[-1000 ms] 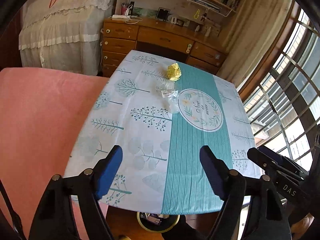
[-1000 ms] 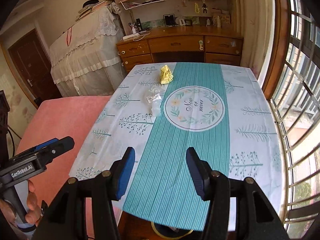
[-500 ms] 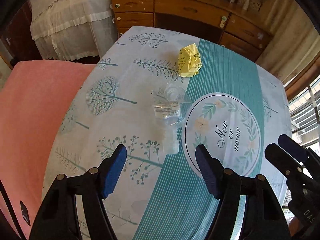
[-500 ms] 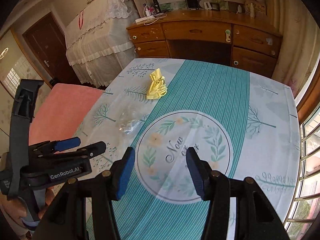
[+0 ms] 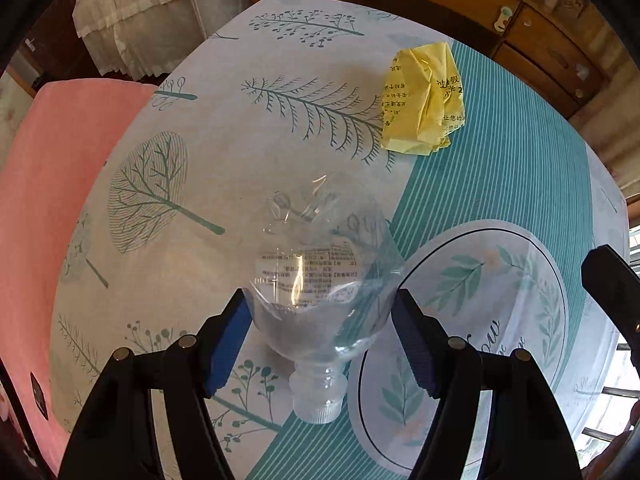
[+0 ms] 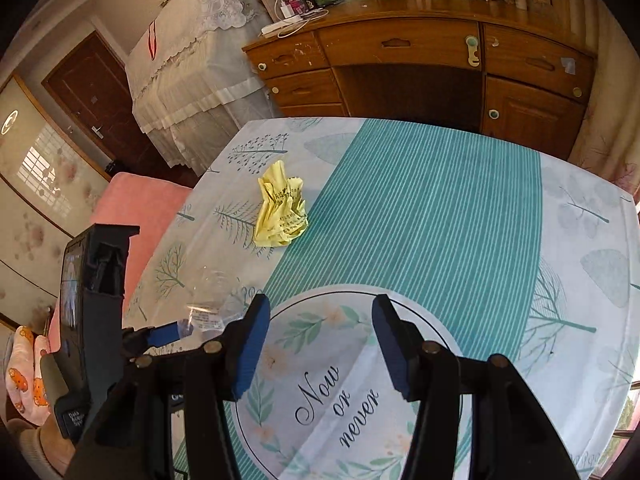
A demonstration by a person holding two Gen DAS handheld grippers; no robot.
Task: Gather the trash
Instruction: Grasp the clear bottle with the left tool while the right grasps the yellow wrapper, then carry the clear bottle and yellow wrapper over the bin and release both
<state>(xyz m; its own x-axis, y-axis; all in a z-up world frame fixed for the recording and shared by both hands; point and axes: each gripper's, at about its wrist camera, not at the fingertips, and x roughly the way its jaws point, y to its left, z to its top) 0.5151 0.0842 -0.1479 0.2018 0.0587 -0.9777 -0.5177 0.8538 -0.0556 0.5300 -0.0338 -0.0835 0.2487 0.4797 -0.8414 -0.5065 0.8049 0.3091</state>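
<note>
Over the counter [image 5: 248, 128], the left hand-held gripper [image 5: 322, 340] is pointing steeply down at a crushed clear bottle [image 5: 320, 280], and its blue pads [image 5: 226, 344] are standing apart on either side of the bottle's shoulder. Whether the pads are already touching the plastic is hard to tell; nothing looks squeezed between them. That bottle is lying near the counter's middle, just left of the teal stripe [image 5: 500, 168], with its capped neck aiming back toward the camera and its body resting against the rim of the round printed emblem [image 5: 520, 280].

Farther toward the counter's far edge, a crumpled yellow paper [image 5: 422, 100] is sitting right on the stripe's left border, well apart from the bottle.

Off to the side, the right hand-held gripper [image 6: 320, 344] is hovering above the emblem [image 6: 344, 392], jaws spread and nothing between them. From its camera the left hand-held gripper [image 6: 168, 334] is showing at the lower left, one blue pad beside the bottle [image 6: 208, 300], and the yellow paper [image 6: 280, 212] is lying beyond.

A pink cushion [image 5: 44, 184] is running along the counter's left edge.
</note>
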